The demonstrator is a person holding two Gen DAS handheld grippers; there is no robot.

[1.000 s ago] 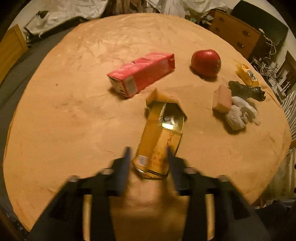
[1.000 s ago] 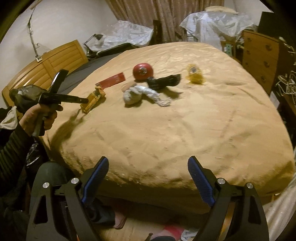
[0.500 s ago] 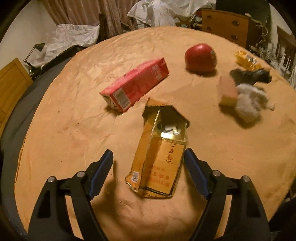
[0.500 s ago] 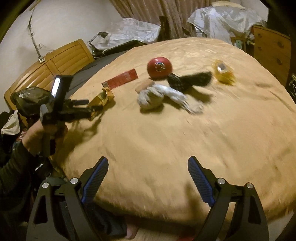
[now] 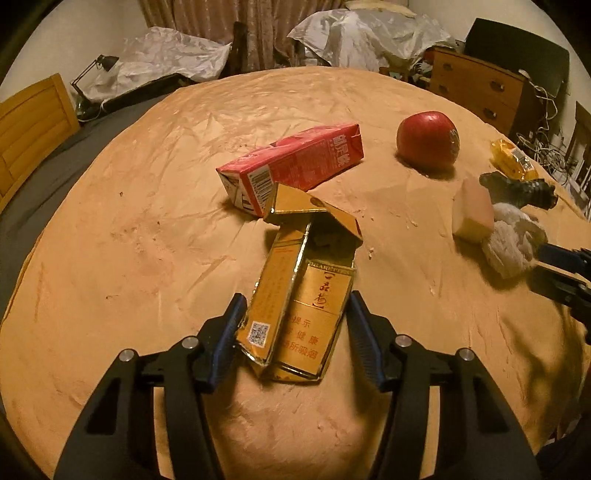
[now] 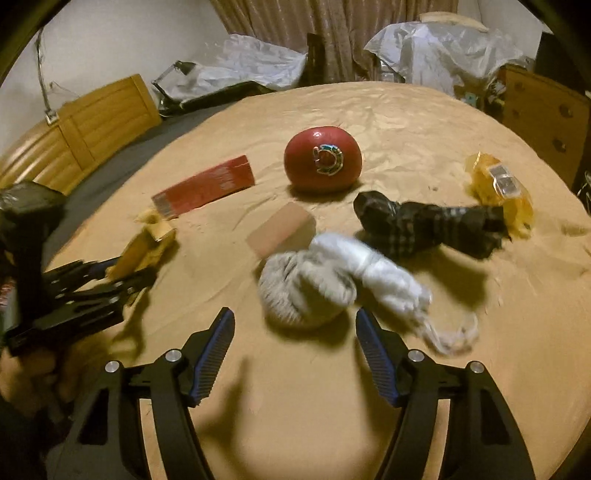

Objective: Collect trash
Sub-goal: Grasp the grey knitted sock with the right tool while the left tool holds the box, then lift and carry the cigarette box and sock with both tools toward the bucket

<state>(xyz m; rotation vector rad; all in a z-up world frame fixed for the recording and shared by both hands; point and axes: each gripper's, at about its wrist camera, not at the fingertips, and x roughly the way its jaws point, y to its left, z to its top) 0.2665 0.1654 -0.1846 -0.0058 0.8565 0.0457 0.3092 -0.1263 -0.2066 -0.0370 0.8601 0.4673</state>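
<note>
My left tool (image 5: 293, 321) brackets the open gold cardboard cigarette pack (image 5: 299, 295), jaws spread, not yet clamped. Light, crushable; I'd pinch its lower side walls. Right tool (image 6: 295, 343) open.

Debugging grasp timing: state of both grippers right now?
Left gripper: open, fingers straddling the gold cigarette pack, not clamped.
Right gripper: open, holding nothing, near the white wad.

A tan velvety bedspread (image 5: 155, 206) covers the bed. Beyond its far edge hang brownish pleated curtains (image 5: 258, 26); a wooden chest of drawers (image 5: 480, 88) stands by its far right corner.
</note>
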